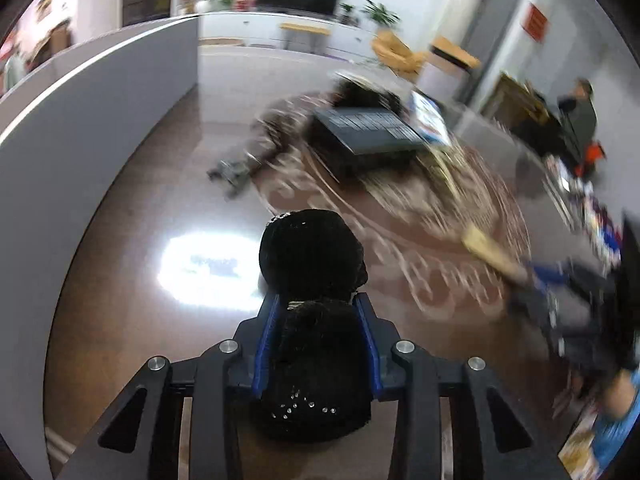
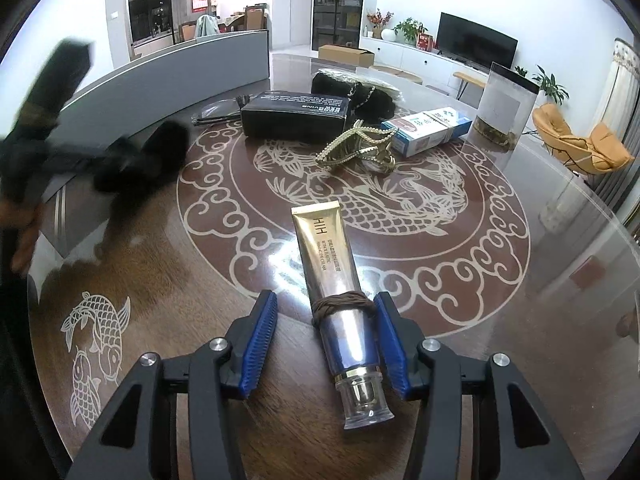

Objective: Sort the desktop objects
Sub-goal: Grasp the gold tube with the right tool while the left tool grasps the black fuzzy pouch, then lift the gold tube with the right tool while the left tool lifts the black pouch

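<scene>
My left view is smeared; the far clutter at upper right is unreadable. My left claw (image 1: 316, 308) clamps one black fuzzy thing (image 1: 312, 264), low centre. In the right view it is a dark blur at far left. My right claw (image 2: 326, 308) stands open around one gold tube (image 2: 326, 256) on the counter (image 2: 480, 280); only the right pad looks to touch. Behind: one black box (image 2: 294, 114), one gold hair clip (image 2: 358, 144), one blue-white carton (image 2: 426, 130).

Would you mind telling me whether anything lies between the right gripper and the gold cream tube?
Nothing visible does: the tube already lies between the open right gripper, with only a brown hair tie wrapped around it.
</scene>
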Motion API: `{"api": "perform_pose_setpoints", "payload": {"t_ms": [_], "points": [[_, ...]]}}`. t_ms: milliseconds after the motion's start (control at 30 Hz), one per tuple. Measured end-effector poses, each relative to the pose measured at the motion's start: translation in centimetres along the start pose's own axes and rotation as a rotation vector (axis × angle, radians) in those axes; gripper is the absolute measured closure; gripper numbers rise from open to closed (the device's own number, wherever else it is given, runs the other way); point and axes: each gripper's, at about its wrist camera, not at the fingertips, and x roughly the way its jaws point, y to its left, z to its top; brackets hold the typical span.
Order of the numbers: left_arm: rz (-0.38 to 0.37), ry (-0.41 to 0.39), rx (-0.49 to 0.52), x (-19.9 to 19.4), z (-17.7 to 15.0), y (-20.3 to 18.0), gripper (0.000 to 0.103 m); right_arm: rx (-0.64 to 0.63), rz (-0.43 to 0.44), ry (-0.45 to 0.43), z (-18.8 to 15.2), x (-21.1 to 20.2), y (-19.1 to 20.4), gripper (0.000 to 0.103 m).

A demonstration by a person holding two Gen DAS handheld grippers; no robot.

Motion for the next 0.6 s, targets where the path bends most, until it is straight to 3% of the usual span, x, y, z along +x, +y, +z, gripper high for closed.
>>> {"api": "perform_pose_setpoints", "payload": {"t_ms": [67, 133, 167, 200, 267, 433, 500, 600], "points": [[-0.018, 0.005, 0.034, -0.4, -0.6, -1.5, 0.065, 0.008, 0.01, 0.001, 0.0, 0.0, -0.1, 0.052], [-0.01, 0.006, 0.04, -0.3, -1.0, -2.5, 0.057, 0.016, 0.017, 0.003, 0.0, 0.1, -0.2, 0.05], [-0.006, 0.0, 0.051, -0.2, -1.0, -2.5, 0.048, 0.022, 0.019, 0.004, 0.0, 0.1, -0.3, 0.046], [0.013, -0.001, 0.074, -0.1, -1.0, -3.0, 0.034, 0.028, 0.02, 0.006, 0.0, 0.1, -0.5, 0.036], [0.052, 0.004, 0.093, 0.2, -0.9, -3.2, 0.019, 0.033, 0.024, 0.019, 0.0, 0.4, -0.5, 0.025], [0.059, 0.011, 0.104, 0.3, -1.0, -2.9, 0.015, 0.018, 0.04, 0.026, 0.0, 0.5, -0.3, 0.02], [0.063, 0.017, 0.119, 0.8, -0.9, -3.2, 0.005, 0.019, 0.042, 0.029, 0.0, 0.6, -0.3, 0.016], [0.109, 0.035, 0.171, 1.5, -1.3, -4.2, 0.0, 0.015, 0.047, 0.033, 0.0, 0.7, -0.2, 0.013]]}}
